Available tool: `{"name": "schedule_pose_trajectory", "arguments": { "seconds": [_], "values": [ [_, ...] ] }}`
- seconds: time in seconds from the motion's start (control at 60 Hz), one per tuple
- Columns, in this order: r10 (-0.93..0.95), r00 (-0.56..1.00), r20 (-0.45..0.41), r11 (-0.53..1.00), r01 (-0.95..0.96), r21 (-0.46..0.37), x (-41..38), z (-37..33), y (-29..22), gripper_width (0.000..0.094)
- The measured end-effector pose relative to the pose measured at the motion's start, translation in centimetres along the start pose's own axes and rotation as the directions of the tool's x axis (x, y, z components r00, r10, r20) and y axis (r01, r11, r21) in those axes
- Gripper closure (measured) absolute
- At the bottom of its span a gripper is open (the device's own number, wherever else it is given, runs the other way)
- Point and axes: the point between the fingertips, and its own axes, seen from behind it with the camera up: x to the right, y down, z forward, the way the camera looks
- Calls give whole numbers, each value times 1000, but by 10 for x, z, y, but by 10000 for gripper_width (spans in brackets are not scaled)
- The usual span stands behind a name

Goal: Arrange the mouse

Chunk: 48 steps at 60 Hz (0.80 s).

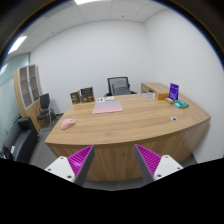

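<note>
Pink mouse (pixel 68 124) sits near left end of wooden desk (pixel 130 125), well beyond gripper (pixel 114 160). Pink mat (pixel 108 106) lies further along desk, apart from mouse, before black chair (pixel 119 86). Fingers spread wide, nothing between purple pads (pixel 80 158). Judgement: mouse light, rigid, smooth plastic shell, likely slippery; best pinched across both flanks at mid-body, low, avoiding buttons. Approach not yet started.
</note>
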Motion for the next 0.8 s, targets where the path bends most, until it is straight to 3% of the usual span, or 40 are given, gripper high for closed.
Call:
{"name": "schedule_pose_trajectory", "arguments": {
  "seconds": [0.1,0.4,0.8],
  "values": [
    [-1,1000,18,1000,1,16,-25,16,-6,104],
    [24,999,43,997,-27,78,-215,99,-19,107],
    [27,993,111,1000,-27,-3,-347,247,9,105]
  ]
}}
